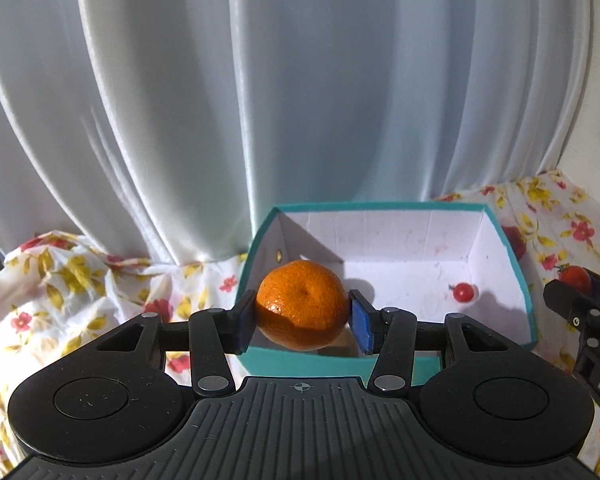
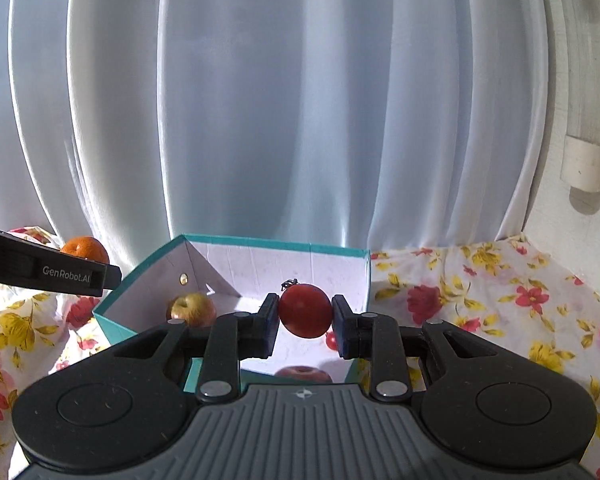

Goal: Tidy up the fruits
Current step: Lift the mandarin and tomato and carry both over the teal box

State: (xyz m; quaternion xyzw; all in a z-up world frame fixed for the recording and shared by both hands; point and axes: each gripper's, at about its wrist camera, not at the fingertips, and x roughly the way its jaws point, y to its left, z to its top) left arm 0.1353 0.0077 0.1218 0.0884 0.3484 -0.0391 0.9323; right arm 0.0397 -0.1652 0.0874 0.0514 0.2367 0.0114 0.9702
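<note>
Left gripper [image 1: 302, 316]: we see its jaws clenched on a mandarin [image 1: 303, 304], one blue pad pressed against each side of the fruit.
Mandarin: we find it held in the air over the near left corner of the teal box [image 1: 512, 248], stem dimple facing the left wrist camera.
Right gripper [image 2: 305, 318]: we see its jaws clenched on a red tomato [image 2: 305, 310], whose dried stem sticks up at the top.
Red tomato: we find it held above the open box, towards its near right part.
Teal box: we see it open-topped with white inner walls, standing on a desk under a flowered cloth [image 2: 500, 300].
Inside the box: we count a cherry tomato [image 1: 464, 292] on the floor near the right wall, a yellowish apple [image 2: 191, 309] by the left wall, and a red apple [image 2: 303, 374] at the near wall, partly hidden by the right gripper.
Background: we see a white curtain [image 1: 260, 100] hanging just behind the box.
</note>
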